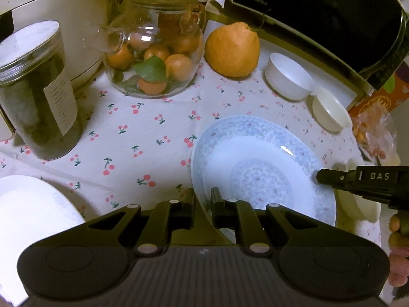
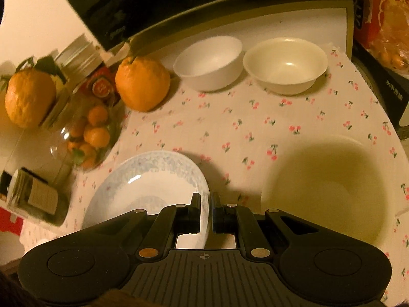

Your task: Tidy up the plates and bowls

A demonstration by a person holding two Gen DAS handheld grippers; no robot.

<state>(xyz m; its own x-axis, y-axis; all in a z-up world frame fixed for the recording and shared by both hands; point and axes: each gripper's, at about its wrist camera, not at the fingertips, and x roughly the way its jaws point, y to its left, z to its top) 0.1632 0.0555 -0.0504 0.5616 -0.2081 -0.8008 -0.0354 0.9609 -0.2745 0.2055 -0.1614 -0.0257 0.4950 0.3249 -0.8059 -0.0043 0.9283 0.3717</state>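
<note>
A blue-patterned plate [image 1: 260, 168] is held above the cherry-print tablecloth. My left gripper [image 1: 203, 204] is shut on its near left rim. My right gripper [image 2: 205, 204] is shut on the plate's [image 2: 153, 179] right rim; it also shows in the left wrist view [image 1: 319, 176] at the plate's far right edge. Two small white bowls [image 1: 288, 76] [image 1: 329, 108] stand at the back, also in the right wrist view [image 2: 209, 64] [image 2: 286, 65]. A large cream bowl [image 2: 329, 192] sits right of the plate. A white dish [image 1: 30, 204] lies at the left.
A glass jar of small oranges [image 1: 156, 58], a big orange [image 1: 232, 50], a dark-filled jar [image 1: 38, 94], a white appliance [image 1: 64, 7] and a black microwave [image 1: 332, 18] crowd the back. A snack bag [image 1: 375, 130] lies at the right edge.
</note>
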